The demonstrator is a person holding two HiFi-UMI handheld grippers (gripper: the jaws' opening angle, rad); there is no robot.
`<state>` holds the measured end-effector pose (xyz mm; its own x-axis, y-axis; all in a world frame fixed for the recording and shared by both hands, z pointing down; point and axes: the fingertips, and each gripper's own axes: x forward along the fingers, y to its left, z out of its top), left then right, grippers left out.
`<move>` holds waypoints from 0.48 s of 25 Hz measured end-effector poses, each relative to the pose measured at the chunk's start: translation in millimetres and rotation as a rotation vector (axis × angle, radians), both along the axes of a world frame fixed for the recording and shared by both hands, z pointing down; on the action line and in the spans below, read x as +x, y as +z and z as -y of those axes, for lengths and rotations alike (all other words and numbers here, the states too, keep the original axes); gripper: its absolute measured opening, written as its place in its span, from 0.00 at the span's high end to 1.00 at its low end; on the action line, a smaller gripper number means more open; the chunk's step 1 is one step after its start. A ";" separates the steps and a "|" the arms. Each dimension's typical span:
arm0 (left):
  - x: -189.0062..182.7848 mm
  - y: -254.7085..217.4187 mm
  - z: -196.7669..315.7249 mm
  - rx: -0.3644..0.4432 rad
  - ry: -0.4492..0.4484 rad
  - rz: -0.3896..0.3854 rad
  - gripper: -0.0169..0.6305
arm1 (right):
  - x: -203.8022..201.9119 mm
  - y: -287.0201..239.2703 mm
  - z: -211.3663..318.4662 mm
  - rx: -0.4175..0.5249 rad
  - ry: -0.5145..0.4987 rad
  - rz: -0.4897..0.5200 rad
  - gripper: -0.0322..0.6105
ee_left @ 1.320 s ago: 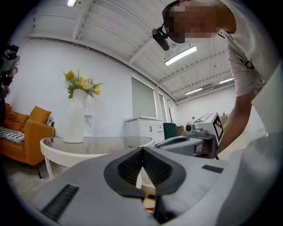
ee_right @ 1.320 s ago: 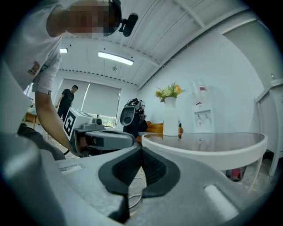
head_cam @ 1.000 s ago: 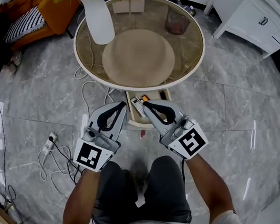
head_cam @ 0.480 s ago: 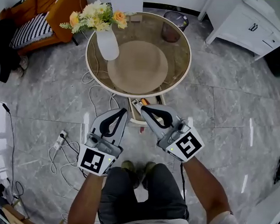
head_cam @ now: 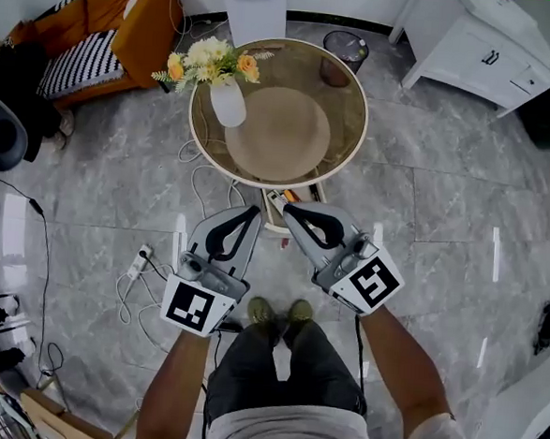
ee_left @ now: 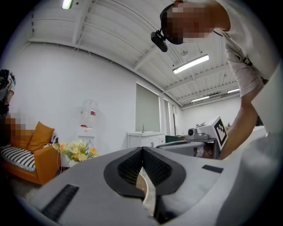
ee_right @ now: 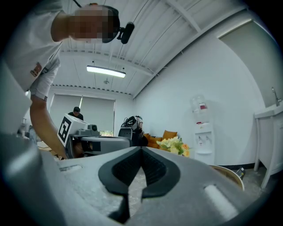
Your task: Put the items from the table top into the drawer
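**Desk looked cleared, drawer not yet shut**

From where I stood, the job seemed close to finished. The round glass desk (head_cam: 356, 126) carried nothing loose that I could see. Only a white vase (head_cam: 229, 103) of yellow and orange flowers (head_cam: 212, 59) stood near its far left edge, and I took that for a fixture, not one of the things to be stowed. The tan disc in the middle looked like the desk's own base showing through the glass.

The drawer (head_cam: 320, 192) stood pulled out from under the near edge of the desk. A few small items (head_cam: 277, 201) lay inside, one orange and the others pale. They were too small for me to name, and the claws covered part of the drawer.

Both claws were held level in front of the person, who stood on the grey stone floor (head_cam: 446, 198). The left claw (head_cam: 255, 210) had its jaws closed together with nothing between them. The right claw (head_cam: 288, 207) was the same, jaws pressed shut and empty. From above, their tips sat just over the near end of the drawer.

What remained, as I judged it, was to push the drawer home, unless the vase was meant to go in as well.
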<state>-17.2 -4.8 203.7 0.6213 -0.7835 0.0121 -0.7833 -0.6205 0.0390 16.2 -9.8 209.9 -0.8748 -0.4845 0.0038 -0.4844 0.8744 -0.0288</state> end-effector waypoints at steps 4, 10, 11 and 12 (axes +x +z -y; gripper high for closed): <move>4.8 -49.2 -0.5 0.021 0.013 -0.028 0.97 | 0.6 -44.9 -4.1 0.006 0.011 0.011 0.95; 14.6 -94.6 -8.5 0.035 0.049 -0.035 0.97 | 4.5 -90.6 -10.0 0.013 0.038 0.032 0.95; 15.8 -100.9 -9.6 0.038 0.051 -0.038 0.97 | 5.8 -96.1 -11.2 0.013 0.044 0.035 0.95; 17.0 -105.0 -11.0 0.033 0.054 -0.033 0.97 | 7.2 -101.2 -12.3 0.014 0.048 0.037 0.95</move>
